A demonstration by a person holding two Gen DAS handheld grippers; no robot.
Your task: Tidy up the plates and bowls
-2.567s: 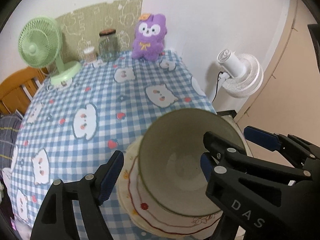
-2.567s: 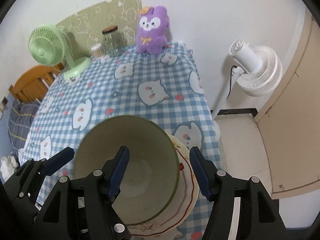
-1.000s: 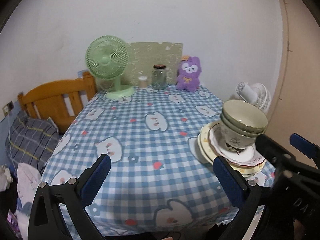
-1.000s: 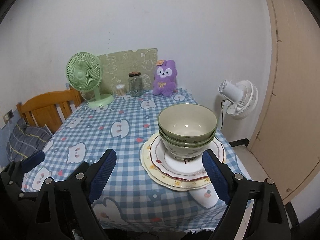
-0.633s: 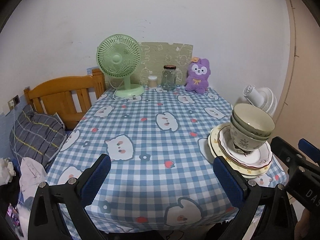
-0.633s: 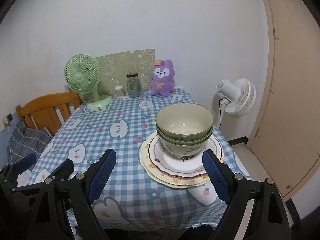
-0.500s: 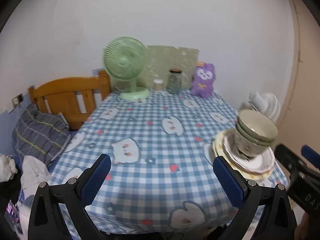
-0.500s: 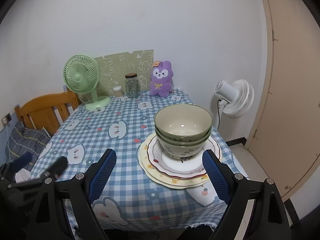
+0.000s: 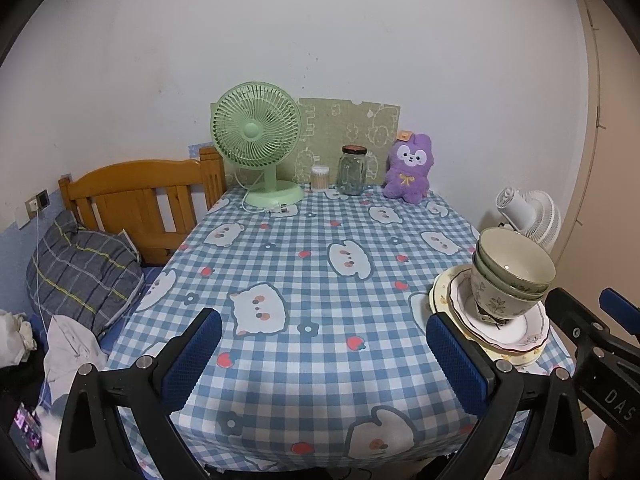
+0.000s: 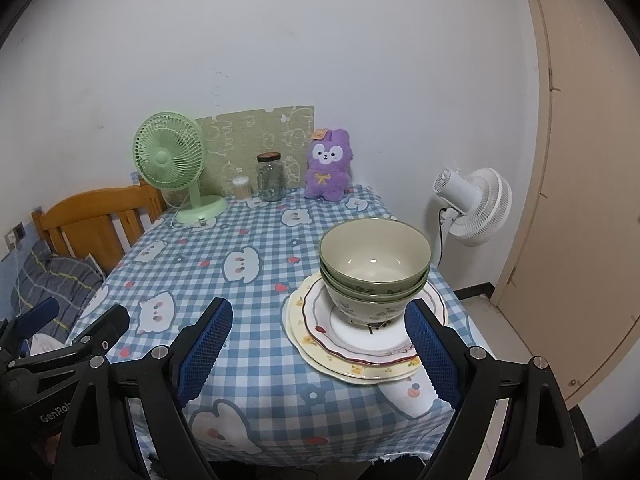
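Observation:
Two or three green bowls (image 10: 374, 260) sit nested on a pile of scalloped plates (image 10: 360, 354) at the near right corner of the checked tablecloth (image 10: 248, 296). My right gripper (image 10: 319, 306) hangs open and empty in front of that pile, off the table's near edge. The left wrist view has the bowls (image 9: 512, 276) and plates (image 9: 516, 332) at far right. My left gripper (image 9: 322, 320) is open and empty over the near middle of the table. Each gripper also shows in the other's view: right gripper (image 9: 586, 300), left gripper (image 10: 80, 312).
A green desk fan (image 9: 256, 136), a glass jar (image 9: 352, 172), a small tub of swabs (image 9: 319, 178) and a purple plush (image 9: 410, 168) line the far edge by the wall. A wooden bed frame (image 9: 140, 196) and a pillow (image 9: 80, 264) are left. A white fan (image 10: 476, 204) and a door (image 10: 580, 160) are right.
Both grippers have drawn far back from the bowls, which stay stacked on the plates. Over the last second the left view has shifted a little; the right has kept still.

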